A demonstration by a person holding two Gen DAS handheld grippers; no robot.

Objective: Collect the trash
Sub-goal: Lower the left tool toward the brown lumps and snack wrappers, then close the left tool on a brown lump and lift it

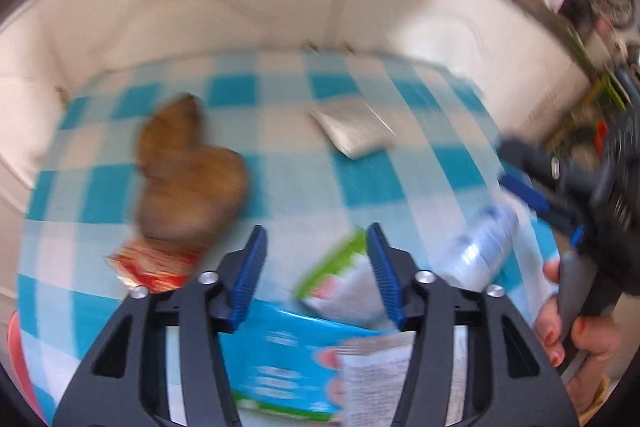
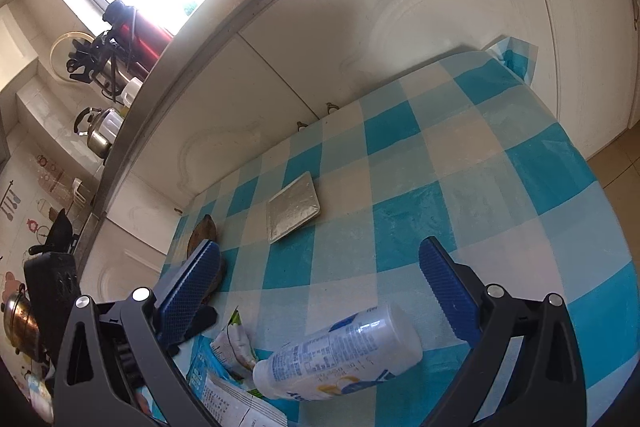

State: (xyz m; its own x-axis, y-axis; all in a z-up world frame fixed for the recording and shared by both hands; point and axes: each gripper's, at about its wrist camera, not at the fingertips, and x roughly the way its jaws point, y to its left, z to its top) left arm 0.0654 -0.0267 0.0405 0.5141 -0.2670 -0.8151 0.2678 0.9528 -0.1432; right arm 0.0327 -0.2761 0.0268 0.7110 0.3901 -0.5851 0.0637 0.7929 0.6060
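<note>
Trash lies on a blue-and-white checked tablecloth (image 1: 360, 179). My left gripper (image 1: 316, 239) is open and empty above a green-and-white wrapper (image 1: 340, 279) and a blue carton (image 1: 280, 359). A brown peel-like scrap (image 1: 184, 171) and a red-and-white packet (image 1: 152, 267) lie to its left, a silver foil pouch (image 1: 352, 127) farther back. My right gripper (image 2: 320, 267) is open and empty above an empty white plastic bottle (image 2: 340, 351) lying on its side. The pouch (image 2: 294, 207), the brown scrap (image 2: 202, 231), the wrapper (image 2: 234, 341) and the tablecloth (image 2: 460, 195) also show there.
White cabinet doors (image 2: 360, 39) stand right behind the table. A steel counter edge (image 2: 168, 75) runs above them with kettles and utensils (image 2: 100, 131). The table's right edge drops to a tiled floor (image 2: 616, 163). A hand (image 1: 560, 323) holds the right gripper's handle at the right.
</note>
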